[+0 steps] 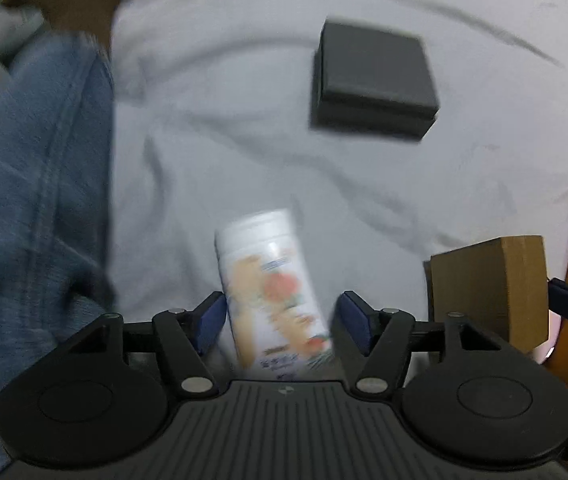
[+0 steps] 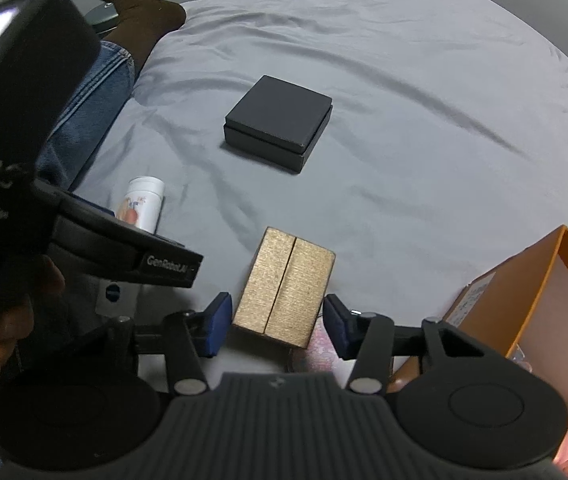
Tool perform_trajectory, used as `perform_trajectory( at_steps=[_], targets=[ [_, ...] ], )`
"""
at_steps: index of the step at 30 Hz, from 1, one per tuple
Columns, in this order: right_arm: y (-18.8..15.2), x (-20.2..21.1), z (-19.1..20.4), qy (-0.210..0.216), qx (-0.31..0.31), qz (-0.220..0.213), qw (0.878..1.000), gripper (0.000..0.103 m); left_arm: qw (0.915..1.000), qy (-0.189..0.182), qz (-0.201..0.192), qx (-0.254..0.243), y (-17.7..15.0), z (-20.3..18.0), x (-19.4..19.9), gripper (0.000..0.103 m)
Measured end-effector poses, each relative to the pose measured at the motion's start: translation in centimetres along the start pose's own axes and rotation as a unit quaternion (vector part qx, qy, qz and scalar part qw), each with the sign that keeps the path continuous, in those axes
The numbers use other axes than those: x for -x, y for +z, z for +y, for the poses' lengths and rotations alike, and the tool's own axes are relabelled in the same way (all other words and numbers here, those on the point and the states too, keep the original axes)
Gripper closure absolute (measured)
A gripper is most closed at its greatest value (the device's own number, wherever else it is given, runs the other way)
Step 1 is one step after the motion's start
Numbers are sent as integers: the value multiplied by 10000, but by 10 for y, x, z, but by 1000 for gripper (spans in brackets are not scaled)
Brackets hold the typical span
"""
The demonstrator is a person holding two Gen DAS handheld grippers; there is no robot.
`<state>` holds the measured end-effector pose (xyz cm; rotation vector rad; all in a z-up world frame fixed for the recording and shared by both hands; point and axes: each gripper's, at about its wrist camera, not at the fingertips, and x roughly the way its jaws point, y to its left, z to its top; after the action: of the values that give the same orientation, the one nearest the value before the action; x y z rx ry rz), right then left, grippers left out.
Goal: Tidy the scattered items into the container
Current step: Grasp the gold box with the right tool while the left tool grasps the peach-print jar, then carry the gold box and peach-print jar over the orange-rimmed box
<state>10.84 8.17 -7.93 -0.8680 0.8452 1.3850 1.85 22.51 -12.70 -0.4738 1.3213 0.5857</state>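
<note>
Three items are not yet in the orange box [image 2: 539,280] — bottle [image 1: 272,284], black case [image 2: 280,120], gold block [image 2: 284,288] on the bed [image 2: 403,160]. My left hand-held gripper [image 1: 280,320] straddles the bottle, unclenched; my right hand-held gripper [image 2: 276,326] brackets the block, pads apart from it.

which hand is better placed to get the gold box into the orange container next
Right. The right gripper already straddles the gold box, pads not visibly touching, with the orange container just beside it. The left gripper is around the white bottle.
</note>
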Motion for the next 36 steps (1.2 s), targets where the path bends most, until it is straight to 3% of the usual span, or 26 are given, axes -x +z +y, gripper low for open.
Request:
perform_trajectory(
  at_steps=[3, 6, 21, 36],
  targets=[
    [0, 0, 0, -8, -10, -9, 10000, 50, 9995, -204, 10, 224, 1, 9, -2, 30],
    [-1, 0, 1, -3, -18, -5, 10000, 50, 9994, -251, -87, 220, -1, 9, 3, 44],
    [5, -12, 3, 51, -123, 47, 9999, 49, 9958, -819, -412, -31, -13, 17, 11, 47],
    [-4, 15, 2, 45, -73, -438, 9990, 52, 9900, -1187, -763, 15, -19, 16, 41, 49]
  ],
)
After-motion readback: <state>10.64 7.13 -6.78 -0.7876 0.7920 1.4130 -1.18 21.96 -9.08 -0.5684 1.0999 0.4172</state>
